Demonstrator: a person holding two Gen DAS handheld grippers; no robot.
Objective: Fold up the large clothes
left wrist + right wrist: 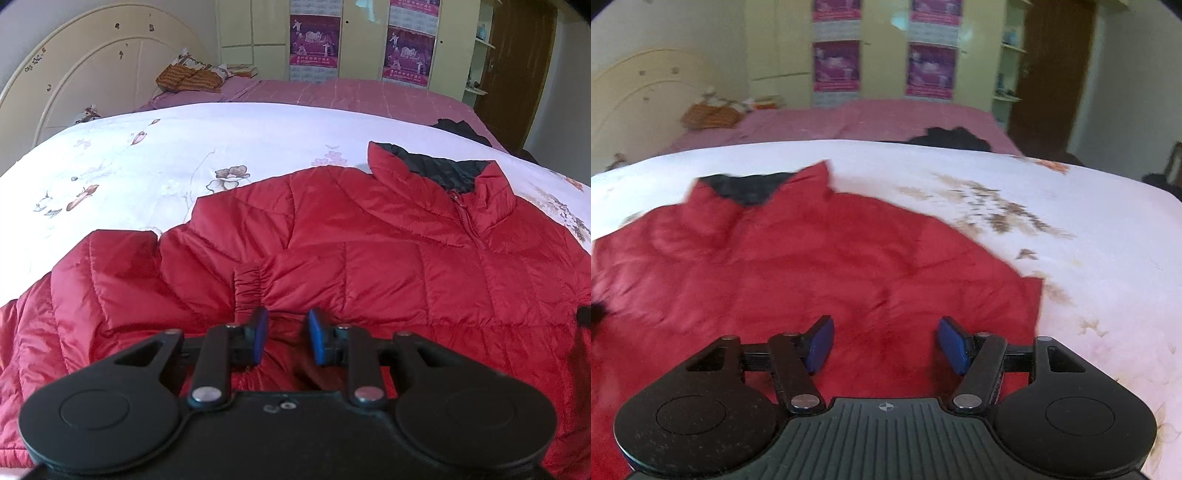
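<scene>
My left claw (284, 334) hangs half-open, the jacket (332, 251) sleeve cuff (249, 291) just ahead — collar ahead-right; my right claw (884, 345) gapes empty.

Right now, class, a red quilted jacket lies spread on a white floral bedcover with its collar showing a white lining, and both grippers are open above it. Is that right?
Not quite. The lining inside the collar is black, not white, as the left wrist view shows. The rest holds: the red quilted jacket lies spread on the white floral bedcover, with the left gripper and right gripper open above it.
</scene>
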